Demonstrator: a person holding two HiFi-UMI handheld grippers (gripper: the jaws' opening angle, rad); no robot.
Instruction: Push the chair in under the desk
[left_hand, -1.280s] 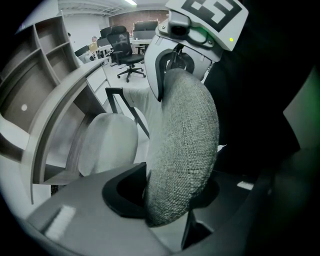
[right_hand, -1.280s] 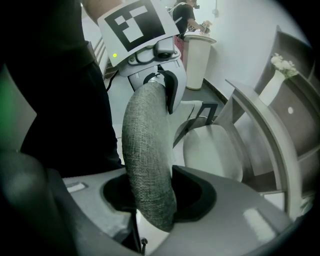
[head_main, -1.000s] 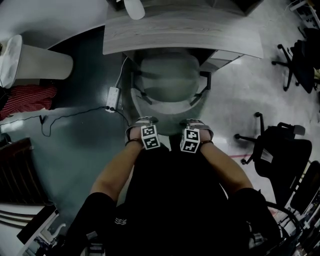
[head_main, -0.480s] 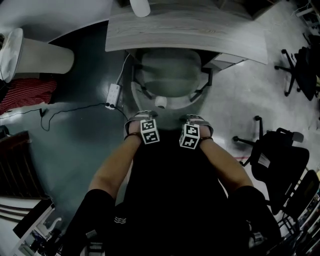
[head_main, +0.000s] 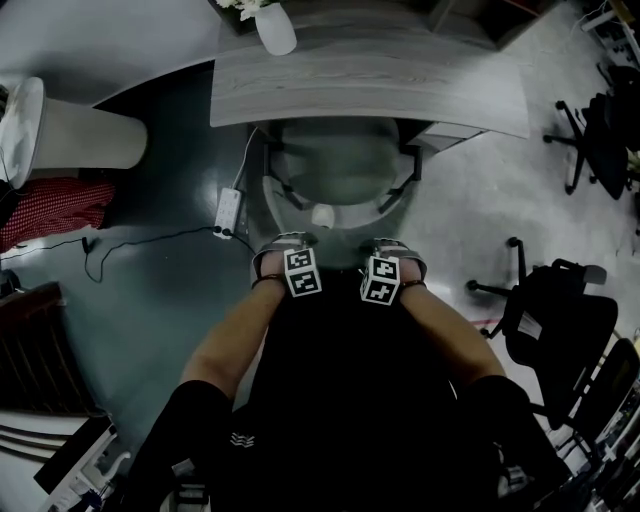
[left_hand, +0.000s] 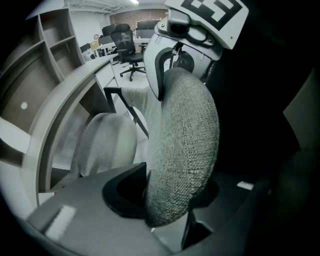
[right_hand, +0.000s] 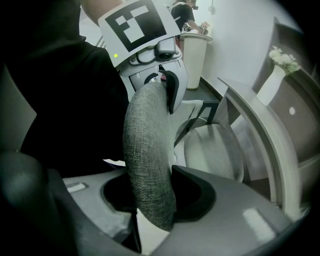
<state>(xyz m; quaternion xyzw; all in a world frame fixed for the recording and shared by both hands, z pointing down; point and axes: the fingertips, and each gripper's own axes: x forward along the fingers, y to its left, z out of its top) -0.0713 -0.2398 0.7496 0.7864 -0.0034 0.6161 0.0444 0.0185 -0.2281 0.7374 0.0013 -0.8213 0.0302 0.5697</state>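
Chair has slid further under desk, backrest held in both jaws.

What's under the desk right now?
The front of the gray chair seat sits under the desk edge. The desk covers whatever lies deeper, and the seat hides the chair's base.

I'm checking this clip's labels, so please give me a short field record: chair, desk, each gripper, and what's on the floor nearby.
chair: grey fabric, seat mostly showing in front of the desk edge, not fully tucked in
desk: curved, grey wood grain, white vase on top
left gripper: shut on the top edge of the backrest
right gripper: shut on the same backrest, beside the left gripper
floor: power strip left of the chair; black office chair at right
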